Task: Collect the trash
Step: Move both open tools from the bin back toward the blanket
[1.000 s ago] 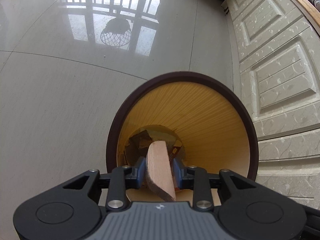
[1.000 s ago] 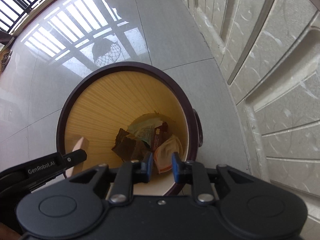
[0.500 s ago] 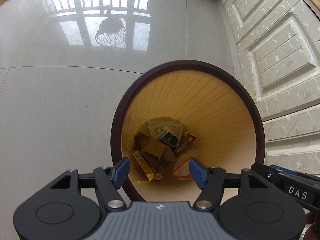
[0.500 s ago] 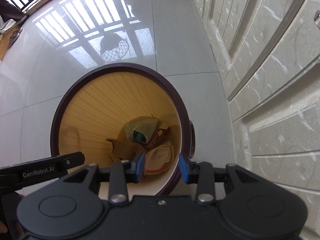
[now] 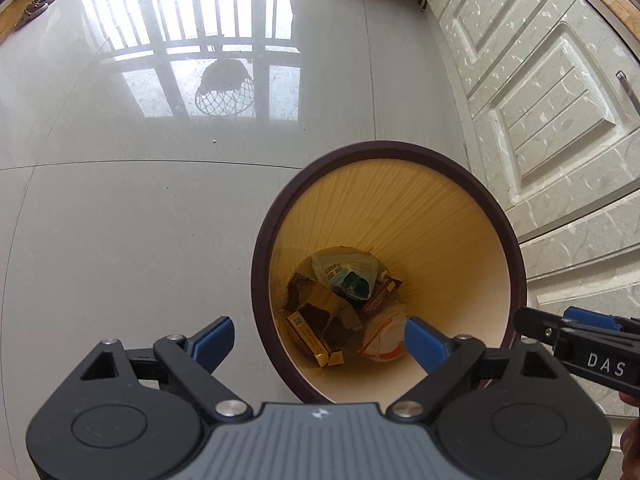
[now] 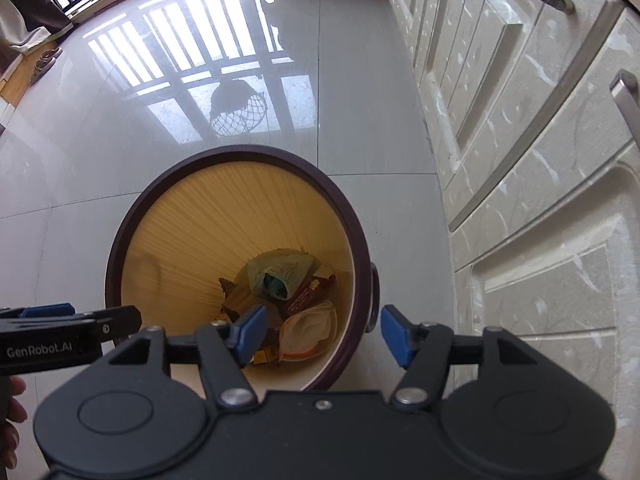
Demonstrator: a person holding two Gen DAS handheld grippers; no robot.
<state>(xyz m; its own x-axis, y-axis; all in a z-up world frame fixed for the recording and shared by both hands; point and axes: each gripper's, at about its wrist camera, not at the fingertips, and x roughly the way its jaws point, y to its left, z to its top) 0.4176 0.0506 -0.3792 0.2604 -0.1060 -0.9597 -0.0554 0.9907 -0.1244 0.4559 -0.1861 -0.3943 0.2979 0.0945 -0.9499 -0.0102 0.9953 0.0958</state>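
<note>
Above the trash bin [image 5: 496,216], left gripper [image 5: 318,336] and right gripper [image 6: 324,334] hang spread apart, empty; advise lifting clear of rim before seeking further litter.

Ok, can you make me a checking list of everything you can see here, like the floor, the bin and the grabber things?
Surface: glossy grey tiled floor, window bars reflected in it.
Job's things: round bin with dark rim and yellow inside, upright; wrappers and torn cardboard at its bottom.
Clutter: nothing seen on the floor near the bin.
Grippers: left gripper open, empty; right gripper open, empty; both above the bin.
Cables: nothing seen.
Surroundings: cream panelled cabinet doors with metal handles beside the bin.
</note>
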